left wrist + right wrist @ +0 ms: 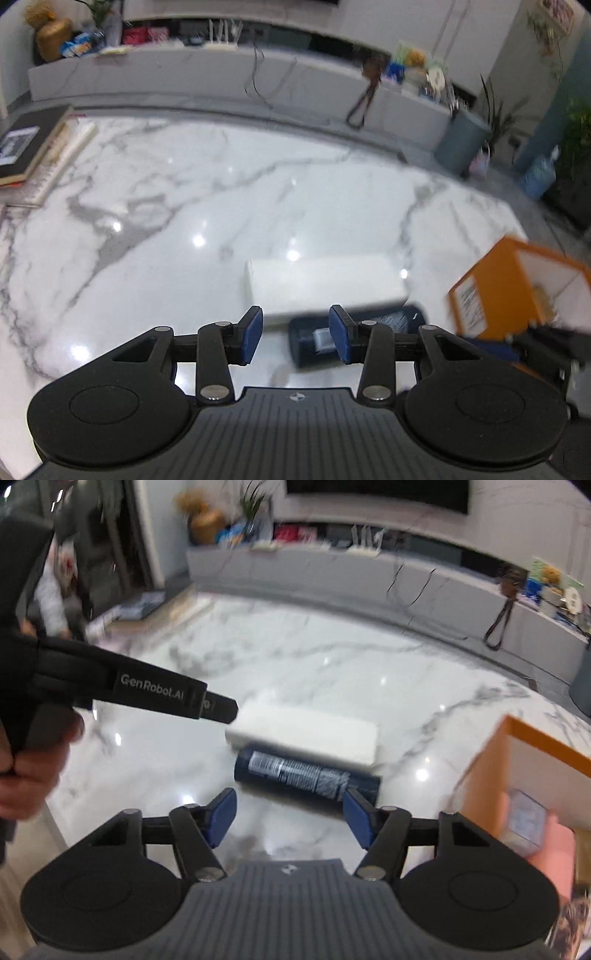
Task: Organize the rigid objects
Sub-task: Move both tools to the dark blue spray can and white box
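Observation:
A dark blue can (306, 775) lies on its side on the marble table (295, 664), against a white box (306, 734) behind it. An orange box (487, 771) stands open at the right with a clear case (524, 823) inside. My right gripper (290, 818) is open and empty, just in front of the can. My left gripper (295, 338) is open and empty, above the can (369, 332) and the white box (325, 284). The orange box (506, 291) is at its right. The left tool (147, 690) shows in the right wrist view.
A stack of books (37, 155) lies at the table's far left. A low grey cabinet (221, 74) with cables and clutter runs behind the table. A grey bin (461, 140) and plants stand at the far right.

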`<move>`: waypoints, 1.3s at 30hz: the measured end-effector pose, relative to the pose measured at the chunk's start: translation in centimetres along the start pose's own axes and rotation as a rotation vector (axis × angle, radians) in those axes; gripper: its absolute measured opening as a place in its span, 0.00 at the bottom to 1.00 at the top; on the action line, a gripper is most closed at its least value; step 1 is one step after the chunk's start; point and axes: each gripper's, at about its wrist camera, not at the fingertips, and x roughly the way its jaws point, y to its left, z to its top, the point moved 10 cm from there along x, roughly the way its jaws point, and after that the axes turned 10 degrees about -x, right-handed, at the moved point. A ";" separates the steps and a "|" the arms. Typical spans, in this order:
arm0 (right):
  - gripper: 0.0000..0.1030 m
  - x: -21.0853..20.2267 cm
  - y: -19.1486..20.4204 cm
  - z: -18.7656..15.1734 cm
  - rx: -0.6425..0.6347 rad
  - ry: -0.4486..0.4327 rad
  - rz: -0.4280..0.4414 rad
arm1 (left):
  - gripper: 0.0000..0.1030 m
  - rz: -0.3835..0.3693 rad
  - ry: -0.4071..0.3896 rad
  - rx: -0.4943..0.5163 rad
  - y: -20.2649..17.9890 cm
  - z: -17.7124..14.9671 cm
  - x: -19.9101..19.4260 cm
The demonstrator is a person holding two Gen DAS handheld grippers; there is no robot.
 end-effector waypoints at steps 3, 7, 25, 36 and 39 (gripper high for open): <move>0.58 2.1 -1.0 0.3 -0.034 0.079 -0.030 | 0.46 -0.023 0.020 0.067 -0.4 -0.7 0.7; 0.58 3.7 -1.2 0.9 -0.175 0.157 -0.014 | 0.46 -0.081 0.054 0.130 -1.6 -1.7 1.6; 0.44 7.3 0.7 0.5 -0.357 0.396 0.131 | 0.45 -0.135 0.332 -0.178 2.3 -5.0 3.8; 0.39 5.8 3.2 -0.7 -0.107 0.422 0.204 | 0.51 -0.238 0.414 -0.335 1.8 -6.0 3.8; 0.34 5.5 4.6 -0.7 -0.087 0.413 0.219 | 0.51 -0.205 0.385 -0.307 1.9 -5.9 3.6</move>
